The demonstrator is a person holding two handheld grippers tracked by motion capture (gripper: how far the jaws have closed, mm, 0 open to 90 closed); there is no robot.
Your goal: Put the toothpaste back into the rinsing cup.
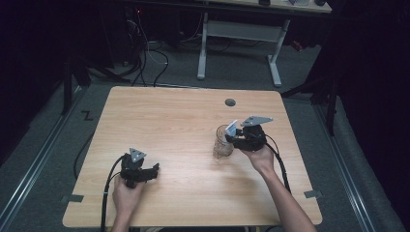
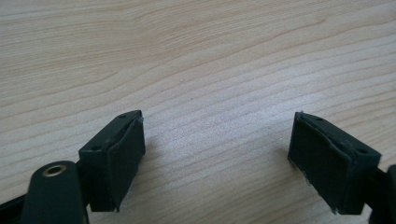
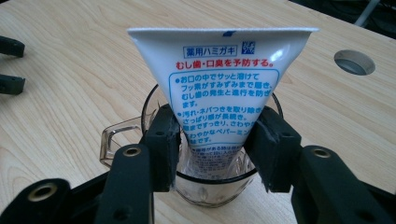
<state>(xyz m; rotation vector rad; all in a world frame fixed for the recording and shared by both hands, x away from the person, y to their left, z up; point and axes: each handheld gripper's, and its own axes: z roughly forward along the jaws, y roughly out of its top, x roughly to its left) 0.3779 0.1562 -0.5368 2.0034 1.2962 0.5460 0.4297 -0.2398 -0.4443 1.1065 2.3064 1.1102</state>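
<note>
A white toothpaste tube with blue and red print stands cap down in a clear glass mug, its flat crimped end on top. The mug's handle points left in the right gripper view. My right gripper has one jaw on each side of the tube just above the mug's rim; the pads lie close to it without visibly squeezing it. From above, the mug and tube sit at the table's right, with the right gripper against them. My left gripper rests near the front left, open and empty.
The wooden table has a round cable hole at the back right, also in the right gripper view. A white desk frame and floor cables lie beyond the far edge.
</note>
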